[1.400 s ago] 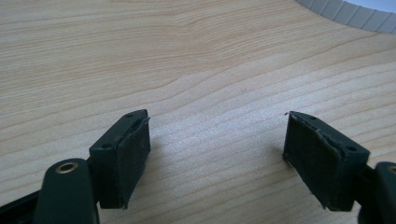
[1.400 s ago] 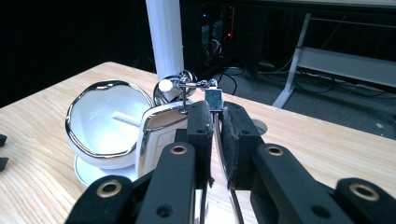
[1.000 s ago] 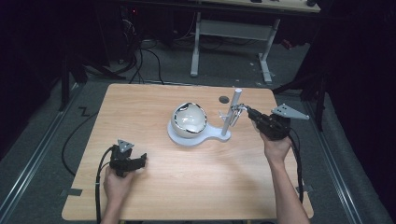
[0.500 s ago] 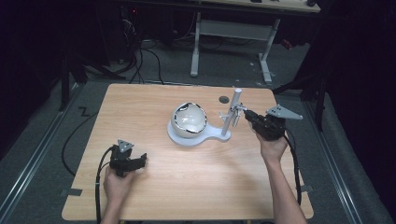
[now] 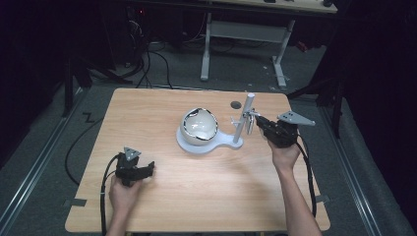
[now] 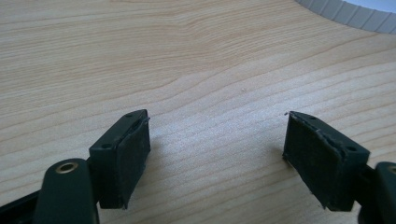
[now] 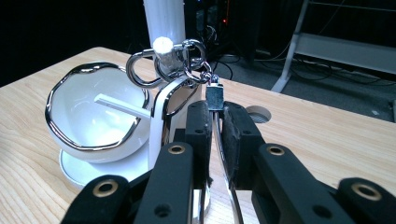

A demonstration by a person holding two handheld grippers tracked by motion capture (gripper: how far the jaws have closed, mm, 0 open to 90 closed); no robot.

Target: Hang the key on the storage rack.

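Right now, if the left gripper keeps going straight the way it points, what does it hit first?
Probably the white stand base. The left gripper is open, low over bare table, and the base's ribbed edge is the first thing ahead, slightly off to one side; depth is unclear.

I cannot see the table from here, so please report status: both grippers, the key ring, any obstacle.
Left gripper open, resting low over bare table. Right gripper shut on key ring, which hangs on the stand's peg. White bowl beside the stand; nothing blocking.

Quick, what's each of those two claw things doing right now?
Left gripper: open, holding nothing, low over the table.
Right gripper: closed on a metal keychain hanging from the white stand's peg.
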